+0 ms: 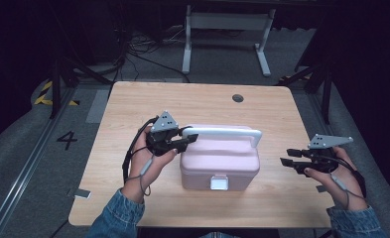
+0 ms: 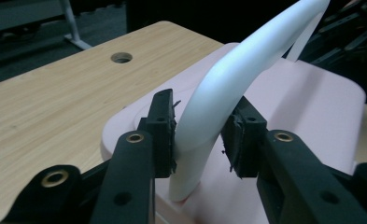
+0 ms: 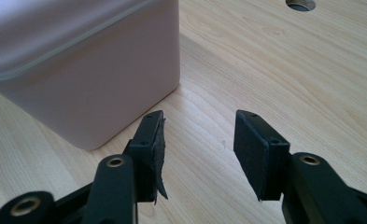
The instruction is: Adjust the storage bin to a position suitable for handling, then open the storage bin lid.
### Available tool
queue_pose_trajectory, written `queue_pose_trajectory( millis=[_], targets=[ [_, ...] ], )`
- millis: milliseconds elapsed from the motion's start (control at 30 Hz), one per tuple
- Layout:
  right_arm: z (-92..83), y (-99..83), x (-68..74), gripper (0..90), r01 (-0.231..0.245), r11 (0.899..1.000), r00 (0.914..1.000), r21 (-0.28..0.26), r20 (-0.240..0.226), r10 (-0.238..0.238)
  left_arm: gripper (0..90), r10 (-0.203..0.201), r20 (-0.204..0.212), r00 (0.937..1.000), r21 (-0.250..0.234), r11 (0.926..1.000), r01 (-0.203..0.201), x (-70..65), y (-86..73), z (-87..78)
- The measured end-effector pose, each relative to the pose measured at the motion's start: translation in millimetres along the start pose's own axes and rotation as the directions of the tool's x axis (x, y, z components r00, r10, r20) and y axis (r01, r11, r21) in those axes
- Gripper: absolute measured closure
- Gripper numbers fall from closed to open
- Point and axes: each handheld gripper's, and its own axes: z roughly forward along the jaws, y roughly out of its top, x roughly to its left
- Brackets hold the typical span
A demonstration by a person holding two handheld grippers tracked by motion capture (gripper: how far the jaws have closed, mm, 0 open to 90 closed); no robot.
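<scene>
- Bench [image 1: 133, 198]: wood top, carries everything.
- Pink box [image 1: 220, 163]: mid-bench, lid down, front latch [image 1: 219, 183] apparently fastened.
- White handle [image 2: 228, 79]: raised over the lid.
- Left claw [image 2: 197, 135]: clamped on the handle's left end. Grasp done; lift or carry remains.
- Right claw [image 3: 197, 149]: wide, empty, low beside the box's right corner.

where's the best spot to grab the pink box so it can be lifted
Grip the white handle that arches over the lid of the pink box, at an end where it curves down. Come from the box's end, jaws straddling the bar. The bar is narrow and raised clear of the lid; the body is too wide. The left gripper is shut there; the right gripper stands open.
</scene>
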Motion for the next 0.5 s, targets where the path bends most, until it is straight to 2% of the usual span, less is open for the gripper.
queue_pose_trajectory(
  millis=[33,67,200,367,500],
  targets=[
    [0.0,0.0,0.0,53.7,0.0,1.0,1.0,0.0,0.0,0.0,68.8,0.0,0.0,1.0,0.0,1.0,0.0,0.0,0.0,0.0],
    [-0.7,0.0,0.8,53.9,-0.002,1.0,1.0,-0.005,0.003,0.002,69.3,0.018,-0.02,0.9996,0.011,0.9998,-0.018,-2.4,0.7,0.4],
    [-0.8,0.9,0.8,54.3,0.003,1.0,1.0,-0.008,0.001,-0.003,69.4,0.03,-0.017,0.9994,0.011,0.9995,-0.03,-1.7,2.5,0.2],
    [-0.6,0.7,1.2,57.3,-0.002,1.0,1.0,-0.018,0.005,0.002,69.7,0.023,-0.006,0.9997,0.022,0.9995,-0.023,-0.5,5.7,-0.1],
    [-4.5,3.9,2.8,59.1,0.0,0.999,0.9999,-0.055,0.01,0.0,69.7,0.006,0.006,1.0,0.019,0.9998,-0.006,2.5,9.1,-0.1]
  ],
)
